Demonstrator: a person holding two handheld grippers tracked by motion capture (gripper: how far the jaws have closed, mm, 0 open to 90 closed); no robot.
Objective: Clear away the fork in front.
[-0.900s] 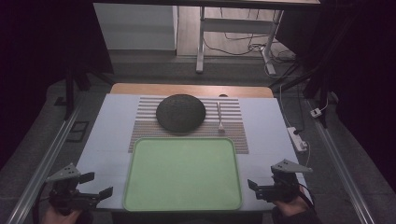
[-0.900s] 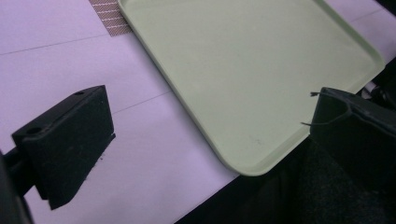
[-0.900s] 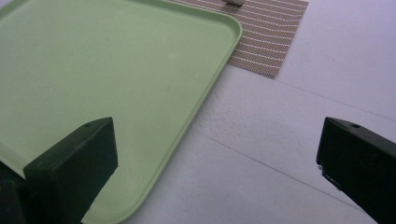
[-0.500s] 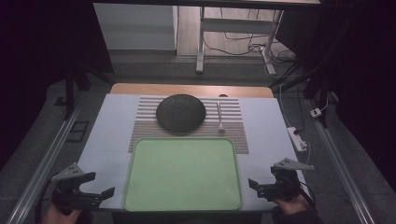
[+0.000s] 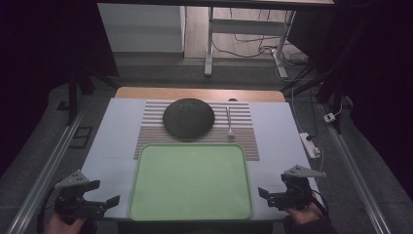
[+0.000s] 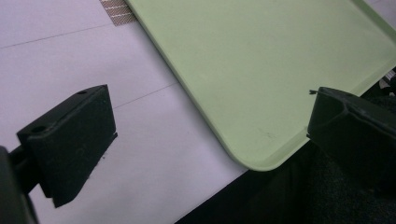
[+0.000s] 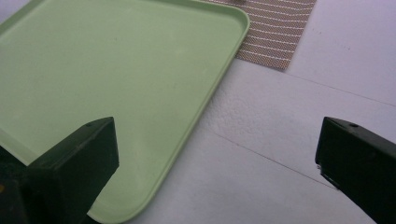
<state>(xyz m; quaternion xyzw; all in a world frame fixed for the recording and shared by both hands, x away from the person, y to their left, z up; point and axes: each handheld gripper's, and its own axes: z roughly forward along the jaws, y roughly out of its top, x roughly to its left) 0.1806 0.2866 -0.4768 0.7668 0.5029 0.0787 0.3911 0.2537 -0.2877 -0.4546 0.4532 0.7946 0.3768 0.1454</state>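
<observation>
Two grippers flank the green tray [image 5: 190, 180] at the table's near edge: left gripper [image 5: 104, 204] and right gripper [image 5: 265, 194], jaws spread wide, grasping nothing. Beyond the tray, a dark dome [image 5: 188, 117] and white spoon [image 5: 229, 123] lie on a striped mat [image 5: 246, 139].

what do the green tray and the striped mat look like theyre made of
Pale green rectangular tray: probably moulded plastic, smooth with a soft sheen, rounded corners and a raised rim. Brown-and-white striped placemat: apparently woven mesh, vinyl or fibre; a fine grid texture shows up close.
</observation>
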